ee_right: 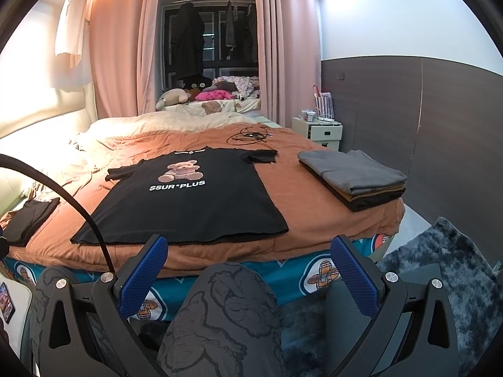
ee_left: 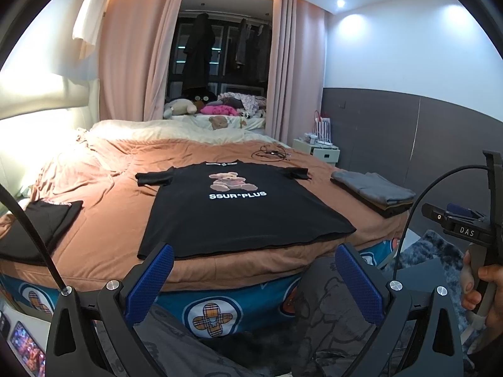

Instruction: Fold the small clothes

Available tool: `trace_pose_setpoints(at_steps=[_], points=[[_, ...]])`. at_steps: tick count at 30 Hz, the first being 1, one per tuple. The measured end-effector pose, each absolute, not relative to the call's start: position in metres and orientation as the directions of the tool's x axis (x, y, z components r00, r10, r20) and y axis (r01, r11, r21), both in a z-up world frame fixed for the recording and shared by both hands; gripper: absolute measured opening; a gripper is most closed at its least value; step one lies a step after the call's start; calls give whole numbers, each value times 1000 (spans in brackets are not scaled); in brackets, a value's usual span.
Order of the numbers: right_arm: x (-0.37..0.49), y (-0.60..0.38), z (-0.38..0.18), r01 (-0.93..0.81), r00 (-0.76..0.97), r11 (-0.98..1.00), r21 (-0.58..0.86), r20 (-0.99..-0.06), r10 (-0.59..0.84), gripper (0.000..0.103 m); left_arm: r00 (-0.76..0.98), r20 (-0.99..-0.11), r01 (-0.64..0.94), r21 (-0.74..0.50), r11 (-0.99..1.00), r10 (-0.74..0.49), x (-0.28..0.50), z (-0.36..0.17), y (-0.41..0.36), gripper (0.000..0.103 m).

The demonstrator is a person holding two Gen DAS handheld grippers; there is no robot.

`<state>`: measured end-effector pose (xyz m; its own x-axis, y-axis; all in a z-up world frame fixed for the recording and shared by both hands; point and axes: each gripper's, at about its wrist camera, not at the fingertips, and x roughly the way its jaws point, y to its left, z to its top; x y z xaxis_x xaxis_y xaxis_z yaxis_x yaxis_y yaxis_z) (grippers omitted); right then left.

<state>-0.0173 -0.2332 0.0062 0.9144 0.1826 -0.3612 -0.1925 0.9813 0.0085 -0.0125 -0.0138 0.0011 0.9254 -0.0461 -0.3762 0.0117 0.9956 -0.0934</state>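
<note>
A black T-shirt (ee_left: 239,210) (ee_right: 195,201) with a teddy-bear print and white lettering lies spread flat, front up, on the brown bedspread (ee_left: 107,194) (ee_right: 292,188), its hem towards me. My left gripper (ee_left: 254,270) hovers open just short of the hem, off the bed's near edge, nothing between its blue pads. My right gripper (ee_right: 251,257) is open too, held before the bed edge to the right of the shirt's hem, above a person's patterned trouser leg (ee_right: 220,320). The right gripper's handle, held by a hand (ee_left: 481,289), shows at the left wrist view's right edge.
A stack of folded grey and dark clothes (ee_left: 374,191) (ee_right: 355,179) sits on the bed's right corner. Another dark garment (ee_left: 34,229) (ee_right: 28,220) lies at the left edge. Black cables (ee_left: 270,152) (ee_right: 248,135) rest beyond the shirt. A white nightstand (ee_right: 317,132) and a grey shaggy rug (ee_right: 446,270) are on the right.
</note>
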Motion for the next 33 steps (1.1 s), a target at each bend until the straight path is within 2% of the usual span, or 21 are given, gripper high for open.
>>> trace_pose_setpoints(at_steps=[33], points=[[-16, -233, 4, -222, 907, 975, 17, -364, 213, 103, 916, -398, 6, -99, 995, -45, -12, -6, -7, 103]])
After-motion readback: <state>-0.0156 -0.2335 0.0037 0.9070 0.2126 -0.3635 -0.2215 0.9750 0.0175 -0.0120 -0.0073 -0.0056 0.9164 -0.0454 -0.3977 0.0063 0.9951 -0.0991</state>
